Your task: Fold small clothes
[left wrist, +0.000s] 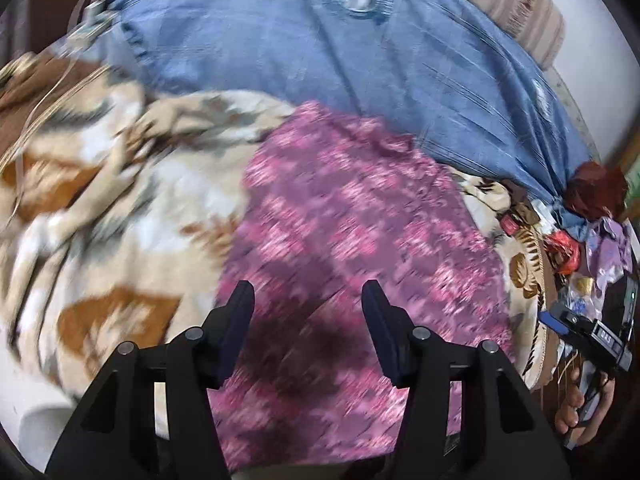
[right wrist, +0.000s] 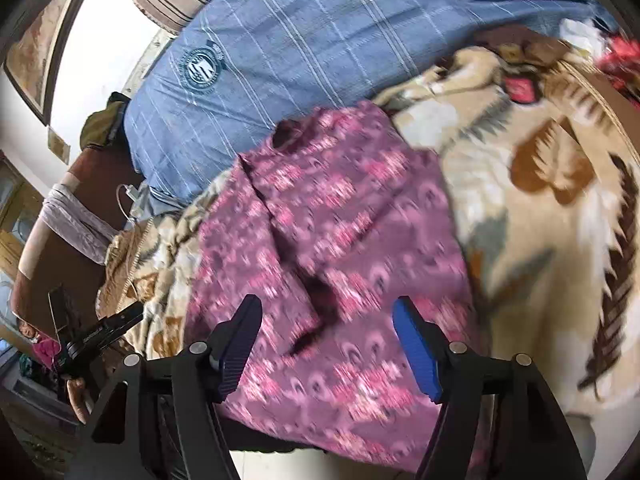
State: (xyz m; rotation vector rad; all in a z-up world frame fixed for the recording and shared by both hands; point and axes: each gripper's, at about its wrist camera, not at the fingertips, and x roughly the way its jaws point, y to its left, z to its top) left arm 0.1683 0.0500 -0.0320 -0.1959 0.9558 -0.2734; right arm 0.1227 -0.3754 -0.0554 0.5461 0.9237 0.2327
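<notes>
Purple floral cotton garment (left wrist: 360, 220) lies folded over on bed's near edge — both grippers' fingers (left wrist: 308, 332) (right wrist: 326, 344) wide, empty; further folds likely remain.

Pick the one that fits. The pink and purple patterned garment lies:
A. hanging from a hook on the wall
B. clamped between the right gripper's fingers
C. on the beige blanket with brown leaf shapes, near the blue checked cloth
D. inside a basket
C: the patterned garment is spread on the beige blanket, its far edge by the blue checked cloth, with the right gripper open and empty above it.
</notes>
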